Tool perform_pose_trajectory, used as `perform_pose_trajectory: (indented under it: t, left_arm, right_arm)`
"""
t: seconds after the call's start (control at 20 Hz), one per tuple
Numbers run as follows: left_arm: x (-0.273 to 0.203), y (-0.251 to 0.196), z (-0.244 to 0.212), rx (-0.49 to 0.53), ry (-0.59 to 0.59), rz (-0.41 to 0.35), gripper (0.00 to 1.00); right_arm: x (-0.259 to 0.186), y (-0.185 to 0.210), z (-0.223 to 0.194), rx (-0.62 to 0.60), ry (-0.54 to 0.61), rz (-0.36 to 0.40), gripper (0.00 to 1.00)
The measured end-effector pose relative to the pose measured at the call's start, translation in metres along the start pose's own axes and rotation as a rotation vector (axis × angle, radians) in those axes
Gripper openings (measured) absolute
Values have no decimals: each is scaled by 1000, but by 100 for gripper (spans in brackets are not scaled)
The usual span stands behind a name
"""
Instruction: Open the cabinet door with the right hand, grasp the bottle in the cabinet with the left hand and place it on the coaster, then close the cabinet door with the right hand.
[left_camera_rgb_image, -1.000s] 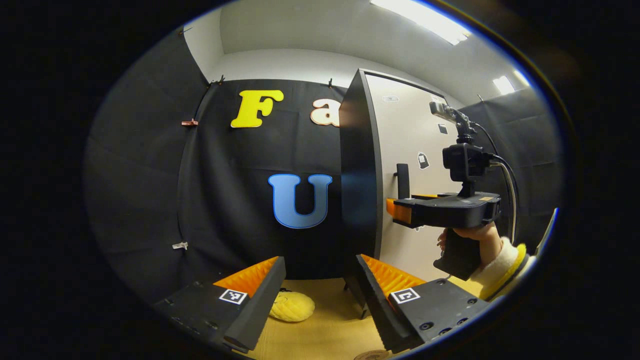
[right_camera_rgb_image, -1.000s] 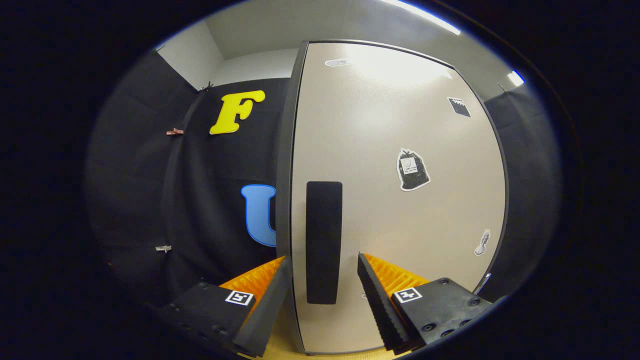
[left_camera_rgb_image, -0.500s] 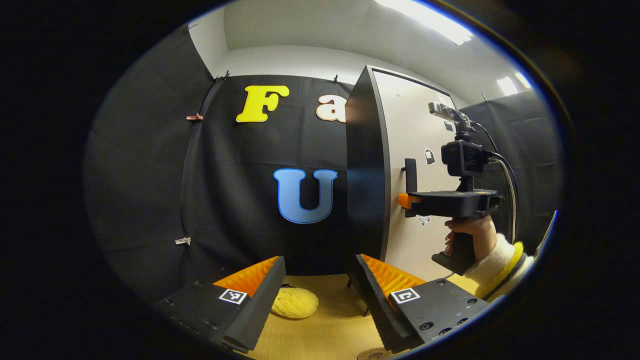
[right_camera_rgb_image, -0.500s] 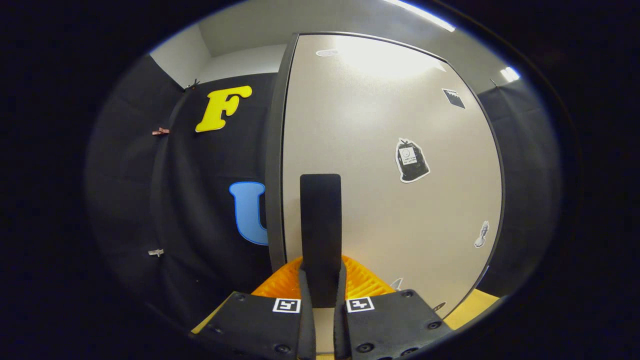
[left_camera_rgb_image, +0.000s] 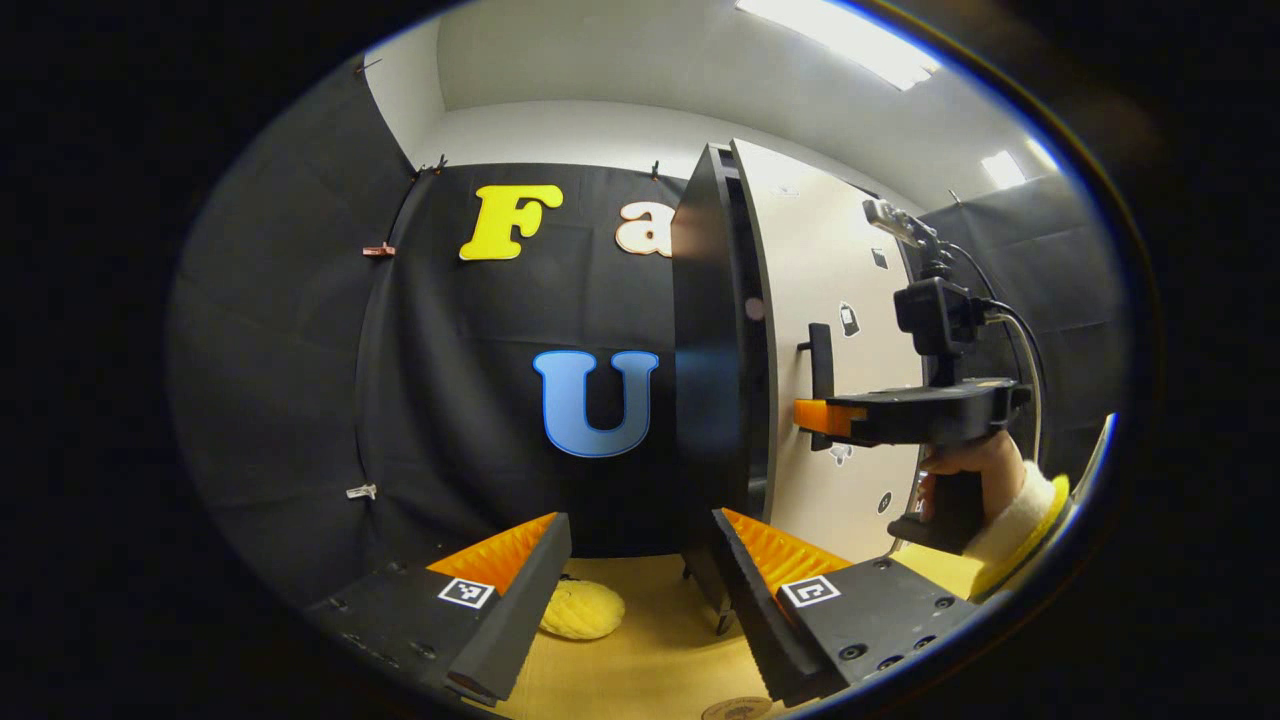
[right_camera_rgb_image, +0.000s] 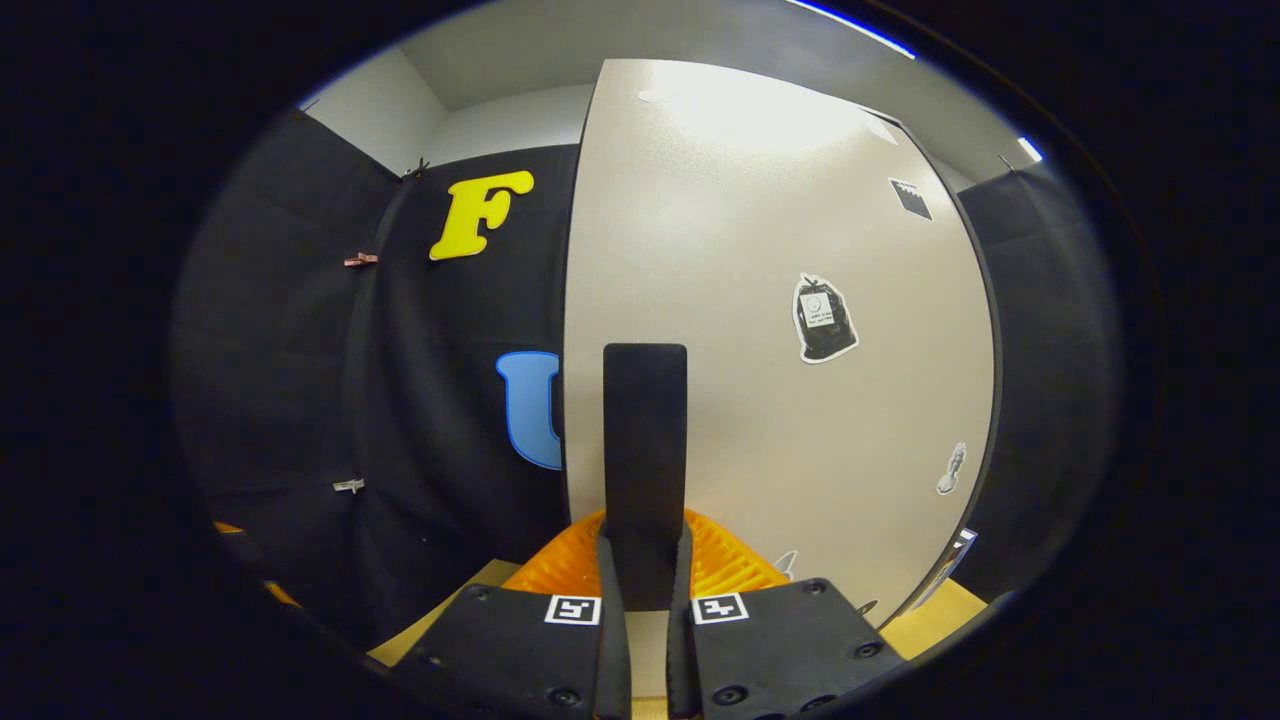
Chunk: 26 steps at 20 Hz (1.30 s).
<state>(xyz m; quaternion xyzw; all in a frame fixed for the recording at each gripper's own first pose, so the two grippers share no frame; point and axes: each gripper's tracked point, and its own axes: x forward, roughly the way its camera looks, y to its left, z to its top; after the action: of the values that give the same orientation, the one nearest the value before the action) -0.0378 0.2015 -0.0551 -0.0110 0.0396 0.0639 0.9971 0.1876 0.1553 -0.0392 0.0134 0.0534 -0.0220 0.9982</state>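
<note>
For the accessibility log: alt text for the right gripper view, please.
The right tongs are shut on the black vertical handle of a beige cabinet door, near its left edge. Small stickers dot the door, and the black cloth wall hangs behind it.

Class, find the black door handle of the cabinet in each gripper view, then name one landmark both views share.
Left gripper view: the door handle stands right of centre, on the pale cabinet door.
Right gripper view: low at centre, clamped in the right gripper.
Shared landmark: the black bag-shaped sticker on the door.
</note>
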Motion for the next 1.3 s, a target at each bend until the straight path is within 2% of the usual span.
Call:
perform_pose_trajectory:
  t: [0.2, 0.35, 0.75, 1.0, 1.3]
  left_arm:
    - [-16, -45, -1, -3, -10, -44, 89]
    - [-16, -61, 6, -14, -25, -60, 89]
    - [-11, -125, 8, -23, -26, -205, 89]
    - [5, -163, 8, -44, -28, -306, 89]
    - [25, -214, 3, -47, -14, -417, 89]
  right_arm:
    - [-32, -12, 2, 3, 14, 17, 18]
    - [-49, -18, 4, 17, 16, 30, 18]
    - [-105, -47, 9, 25, 4, 55, 18]
    - [-138, -75, 13, 2, 0, 24, 18]
    - [-169, -116, 18, -3, -3, -53, 17]
